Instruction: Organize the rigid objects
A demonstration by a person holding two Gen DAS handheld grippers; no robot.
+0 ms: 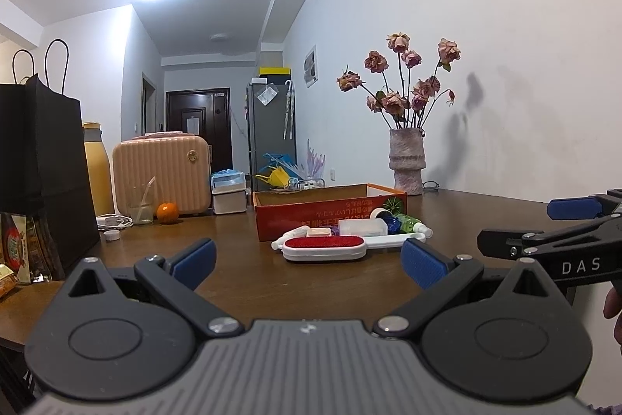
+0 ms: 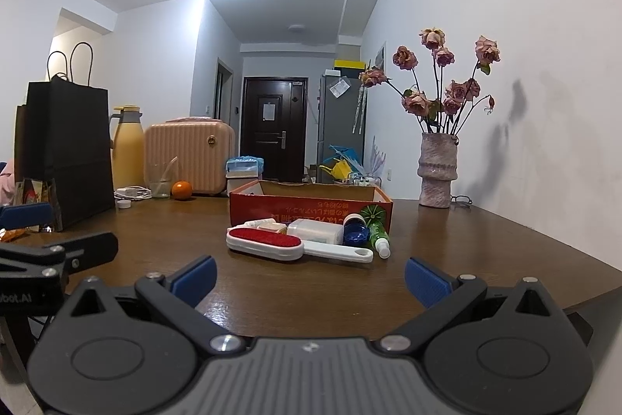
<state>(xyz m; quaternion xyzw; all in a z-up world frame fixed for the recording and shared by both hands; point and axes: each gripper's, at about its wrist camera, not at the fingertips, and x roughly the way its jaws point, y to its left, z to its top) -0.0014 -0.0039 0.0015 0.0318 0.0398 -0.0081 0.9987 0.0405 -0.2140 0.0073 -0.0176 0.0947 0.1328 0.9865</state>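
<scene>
- Brown and glossy, the wooden table [image 2: 272, 294] runs back to a white wall, with a hallway and a dark door [image 2: 274, 127] beyond.
- An open red cardboard box [image 2: 307, 209] sits near the middle of the table, its printed side facing the cameras.
- Just in front of the box lies a huddle of small things: a white lint brush [image 2: 268, 242] with a red pad nearest the cameras, its handle pointing right; a white rectangular case [image 2: 315, 233] behind it; a blue cap [image 2: 355, 234]; and a green bottle [image 2: 379, 236] lying on its side at the right end.
- The left gripper [image 1: 309, 261] hovers low over the near table, its blue pads spread wide with nothing between them; the brush shows in the gap, well ahead.
- The right gripper [image 2: 310, 281] is held beside it, likewise spread wide and empty, facing the same huddle.
- Each gripper shows at the edge of the other's view.
- Left of the box stand a black paper bag [image 2: 66, 150], a yellow flask [image 2: 126, 150], a peach-coloured case [image 2: 190, 154], a glass [image 2: 159, 181] and an orange [image 2: 181, 190].
- At the right, against the wall, a pale vase [image 2: 437, 170] holds dried roses [image 2: 439, 80].
</scene>
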